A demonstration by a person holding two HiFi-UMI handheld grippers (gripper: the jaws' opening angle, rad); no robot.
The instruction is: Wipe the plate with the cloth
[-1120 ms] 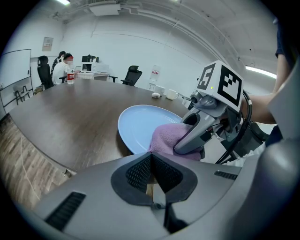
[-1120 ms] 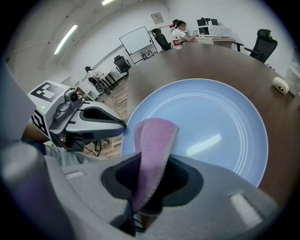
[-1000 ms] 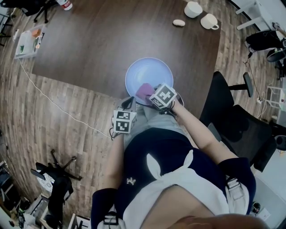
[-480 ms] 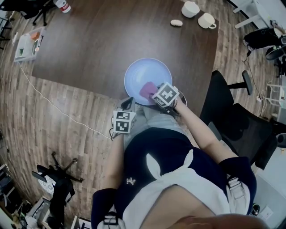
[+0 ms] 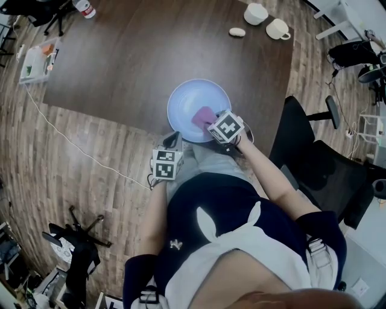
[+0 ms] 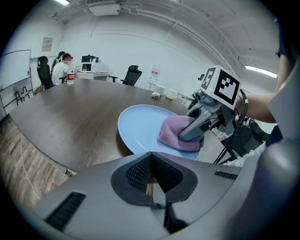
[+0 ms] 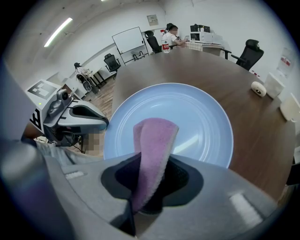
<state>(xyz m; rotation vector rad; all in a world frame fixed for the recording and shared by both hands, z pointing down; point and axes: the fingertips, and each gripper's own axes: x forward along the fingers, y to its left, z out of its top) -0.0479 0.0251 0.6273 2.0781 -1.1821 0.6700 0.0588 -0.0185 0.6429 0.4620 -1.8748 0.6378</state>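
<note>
A pale blue plate (image 5: pixel 192 99) lies on the dark brown table (image 5: pixel 139 54), close to its near edge. My right gripper (image 5: pixel 213 124) is shut on a folded pink cloth (image 5: pixel 203 115) and presses it onto the near right part of the plate. In the right gripper view the cloth (image 7: pixel 152 140) runs up between the jaws of the right gripper (image 7: pixel 151 161) onto the plate (image 7: pixel 197 117). My left gripper (image 5: pixel 171 142) hangs just off the table's near edge, apart from the plate. Its jaws are together on nothing in the left gripper view (image 6: pixel 151 158), which shows the plate (image 6: pixel 138 126) and cloth (image 6: pixel 176 133) ahead.
Two white cups (image 5: pixel 259 12) (image 5: pixel 278 28) and a small pale object (image 5: pixel 236 31) sit at the table's far right corner. A black office chair (image 5: pixel 301 142) stands at the right. A tray (image 5: pixel 37 60) and a cable (image 5: pixel 72 139) lie on the floor at the left.
My right gripper has slid the cloth to the right and a little further onto the plate. The left gripper has stayed where it was.
</note>
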